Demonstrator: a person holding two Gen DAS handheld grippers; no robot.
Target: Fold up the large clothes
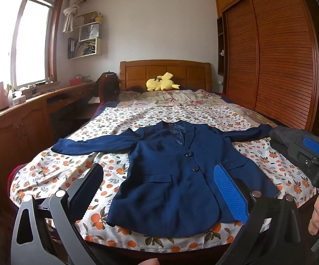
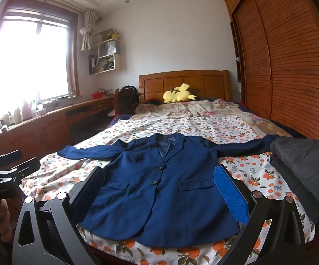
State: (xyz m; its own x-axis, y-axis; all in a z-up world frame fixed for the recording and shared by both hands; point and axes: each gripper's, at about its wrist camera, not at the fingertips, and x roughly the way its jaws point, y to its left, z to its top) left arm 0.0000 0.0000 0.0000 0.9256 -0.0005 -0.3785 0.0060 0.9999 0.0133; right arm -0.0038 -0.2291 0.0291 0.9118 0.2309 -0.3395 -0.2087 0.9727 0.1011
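Orange-print bedsheet point(image 1: 55, 172) in wood-panelled bedroom.

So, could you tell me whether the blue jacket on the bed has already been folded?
No, the blue jacket lies spread flat on the bed, buttoned, with both sleeves stretched out to the sides.

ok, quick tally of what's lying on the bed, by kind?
Blue jacket, spread flat: 1
Folded dark garments, stacked at the right edge: 1 pile; how many pieces I cannot tell
Yellow plush toy by the headboard: 1
Total: 3
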